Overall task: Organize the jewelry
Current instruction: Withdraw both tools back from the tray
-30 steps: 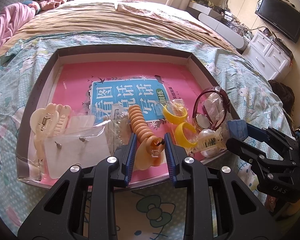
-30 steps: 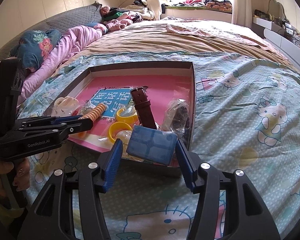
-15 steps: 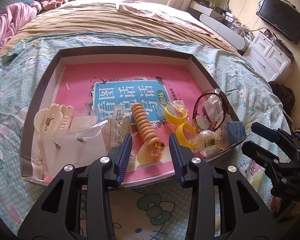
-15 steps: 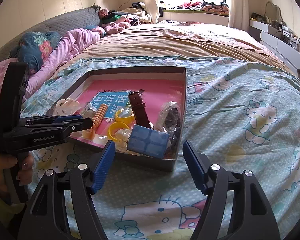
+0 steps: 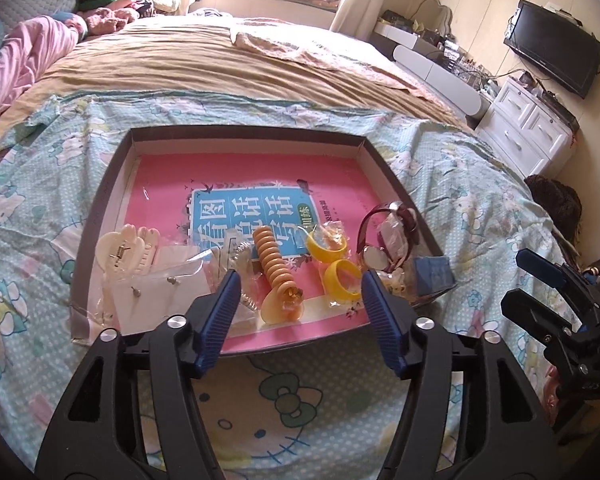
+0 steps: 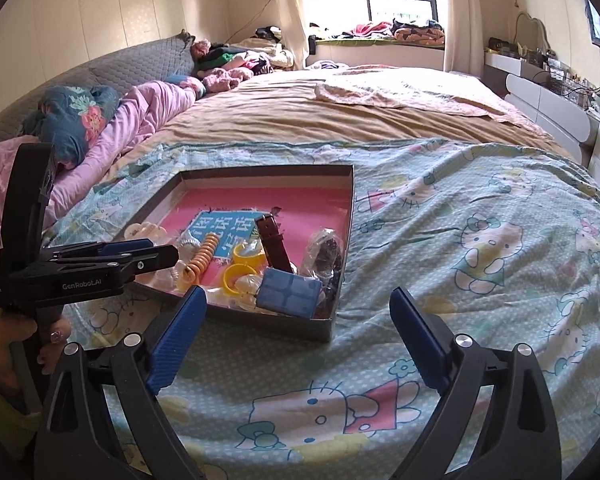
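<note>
SUPPORT: bed [image 6: 480, 280], cartoon-cat sheet in pale blue over its near part | ON IT: shallow dark-walled tray [image 6: 260, 318] lying flat, nearer the sheet's left side; tan blanket [image 6: 300, 116] spread behind the tray; pink quilt [image 6: 148, 112] bunched along the left edge; clothes pile [image 6: 236, 60] at the far end

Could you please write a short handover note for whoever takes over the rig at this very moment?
Left gripper: jaws opening, nothing held; the orange spiral hair clip lies in the tray ahead of it.
Right gripper: jaws opening, empty, short of the tray's near corner.
In the tray: blue box, two yellow rings, brown-strap watch, cream claw clip, bagged ear studs.
Done: all these sit in the tray.
Left: cannot tell.
</note>
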